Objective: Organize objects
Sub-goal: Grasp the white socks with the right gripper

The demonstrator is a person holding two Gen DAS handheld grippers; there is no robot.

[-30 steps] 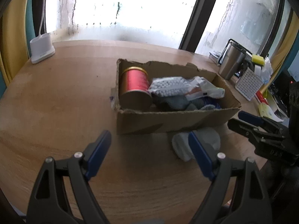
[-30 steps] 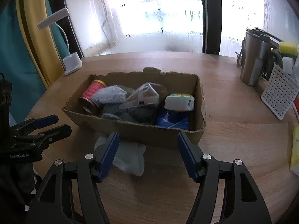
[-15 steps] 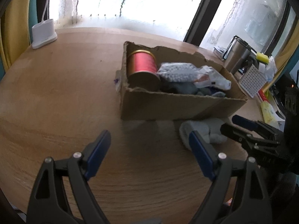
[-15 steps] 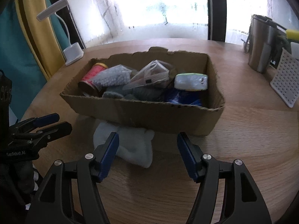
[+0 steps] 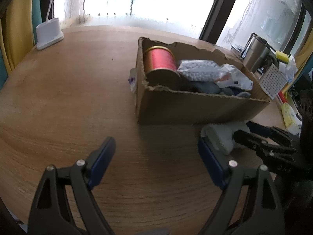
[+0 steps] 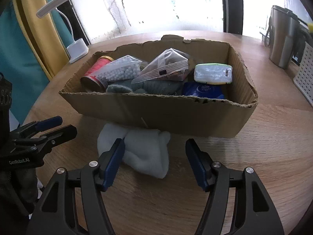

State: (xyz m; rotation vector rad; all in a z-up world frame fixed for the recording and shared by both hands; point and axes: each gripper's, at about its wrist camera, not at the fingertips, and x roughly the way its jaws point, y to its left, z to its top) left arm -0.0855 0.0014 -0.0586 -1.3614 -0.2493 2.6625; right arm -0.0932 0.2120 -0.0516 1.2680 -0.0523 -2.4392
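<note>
A white bundled sock [image 6: 144,152] lies on the wooden table just in front of a torn cardboard box [image 6: 166,115]. The box holds a red thread spool [image 6: 95,70], a bag of white beads [image 6: 121,70], a clear zip bag [image 6: 166,66], grey cloth, a tissue pack [image 6: 213,73] and a blue pack [image 6: 203,92]. My right gripper [image 6: 155,156] is open, low over the sock. My left gripper [image 5: 156,152] is open and empty over bare table, left of the sock [image 5: 221,137]. The box [image 5: 195,105] and the spool [image 5: 161,62] also show in the left wrist view.
A white lamp base [image 5: 49,34] stands at the table's far left. A steel tumbler [image 6: 281,39] and a white perforated basket [image 6: 305,72] stand at the right. A yellow tube [image 5: 289,115] lies near the right edge.
Both grippers have moved lower and closer to the table. The right gripper has come nearer the sock, which now lies between its fingers. Both stay open.
</note>
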